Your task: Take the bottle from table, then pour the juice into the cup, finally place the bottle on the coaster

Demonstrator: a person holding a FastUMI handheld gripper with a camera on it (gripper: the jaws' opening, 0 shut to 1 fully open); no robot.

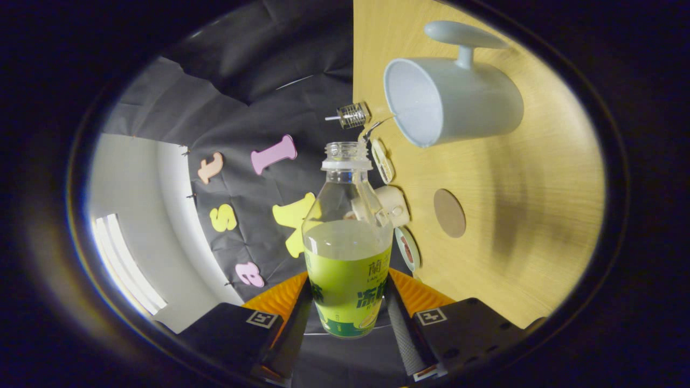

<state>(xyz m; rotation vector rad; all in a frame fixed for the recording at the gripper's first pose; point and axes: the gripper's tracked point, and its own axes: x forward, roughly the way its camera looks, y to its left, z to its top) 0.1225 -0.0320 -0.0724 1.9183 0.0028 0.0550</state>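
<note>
tool (347, 318) fingers clamped on bottle (347, 253), uncapped, tipped toward cup (453, 102)

The fisheye camera is riding on the tongs (347, 318), rolled sideways, looking close along them, the worktop (512, 215) filling the frame's right.

One bottle (347, 237), one cup (455, 102), one coaster (449, 213), two tape rolls (408, 249), one gripper (347, 318).
</note>
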